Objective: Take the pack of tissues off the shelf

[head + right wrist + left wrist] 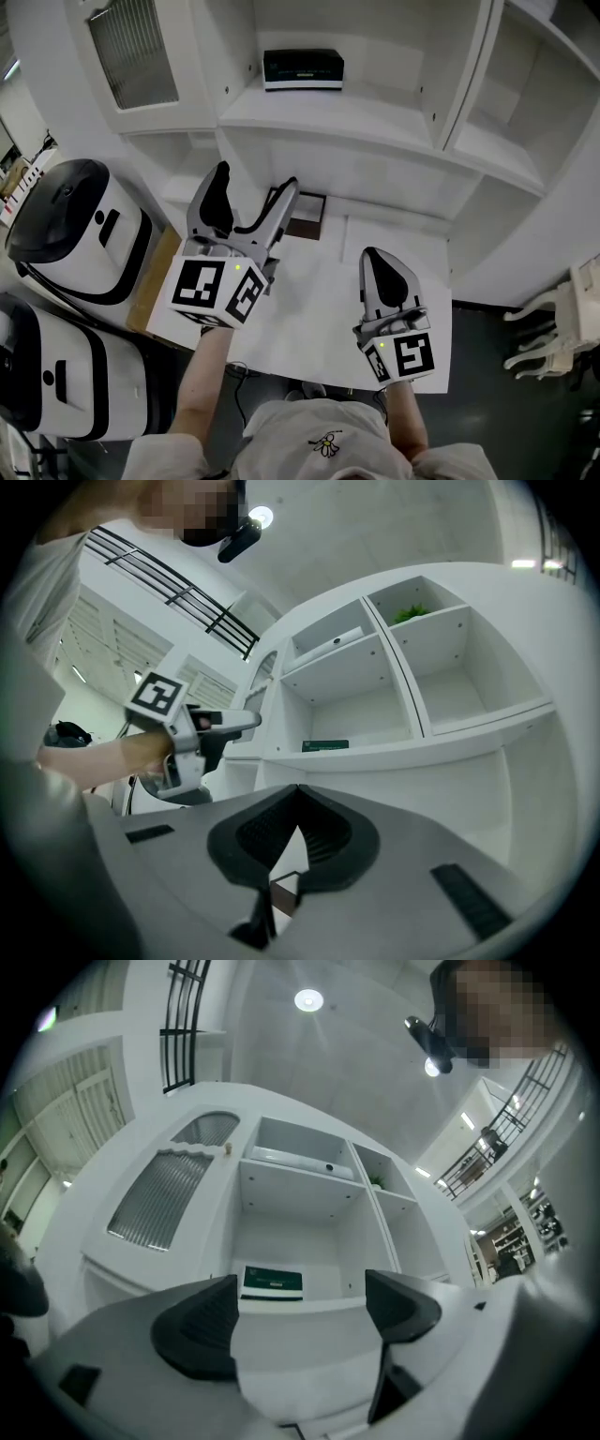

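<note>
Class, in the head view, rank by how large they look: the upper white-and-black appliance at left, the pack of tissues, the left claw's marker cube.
1. upper white-and-black appliance
2. marker cube on the left claw, though nearness to the camera enlarges it
3. pack of tissues, far back on the shelf

No words can be read here.
The dark green pack of tissues (303,69) has tiny print, too small to read. The marker cubes (214,289) show only black-and-white squares.
</note>
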